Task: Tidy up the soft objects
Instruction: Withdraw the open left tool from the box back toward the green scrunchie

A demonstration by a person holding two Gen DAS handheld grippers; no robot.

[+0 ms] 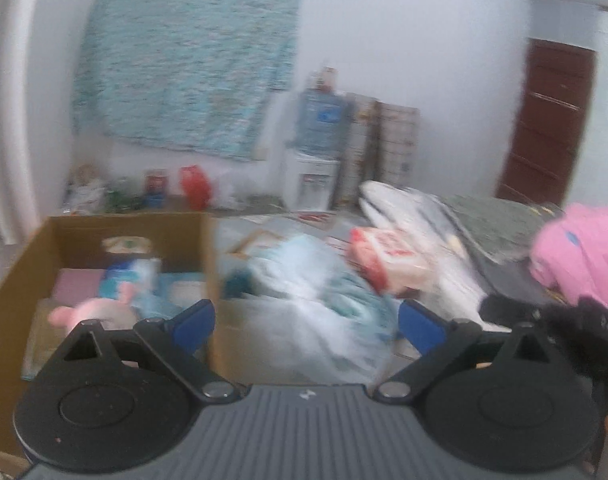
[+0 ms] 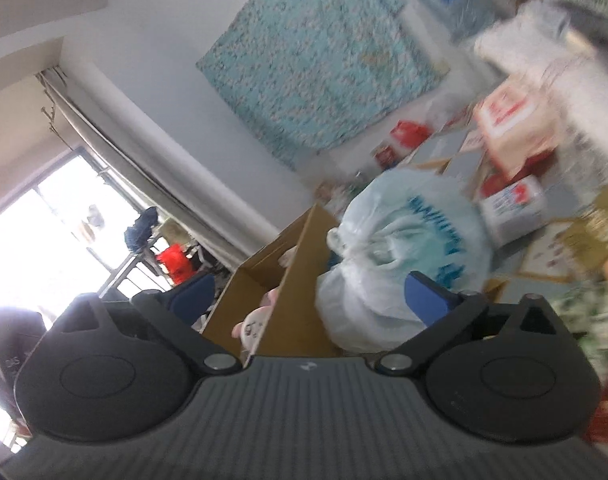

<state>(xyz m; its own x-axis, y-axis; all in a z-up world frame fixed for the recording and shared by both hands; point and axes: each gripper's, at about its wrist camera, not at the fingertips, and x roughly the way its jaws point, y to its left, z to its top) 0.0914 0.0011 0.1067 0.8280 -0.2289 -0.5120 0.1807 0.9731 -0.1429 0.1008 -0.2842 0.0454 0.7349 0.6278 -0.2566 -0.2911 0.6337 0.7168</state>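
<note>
A brown cardboard box [image 1: 20, 280] stands at the left with a pink plush toy [image 1: 88, 314] and a blue-and-white soft item [image 1: 132, 276] inside. Right of it lies a knotted white plastic bag [image 1: 316, 304] with teal print. My left gripper [image 1: 306, 320] hangs open above the box's edge and the bag, gripping nothing. A pink dotted garment [image 1: 580, 252] lies at the far right. In the tilted right wrist view my right gripper [image 2: 310, 292] is open and holds nothing. Beyond it are the box [image 2: 296, 280], the pink plush toy [image 2: 254, 326] and the bag [image 2: 404, 248].
Red-and-white soft packs [image 1: 384, 260] [image 2: 512, 208] lie behind the bag. Grey and white bedding [image 1: 424, 216] is piled at the right. A water dispenser [image 1: 316, 152] and a teal wall hanging [image 1: 184, 64] are at the back, a brown door [image 1: 548, 120] far right, a bright window [image 2: 36, 248].
</note>
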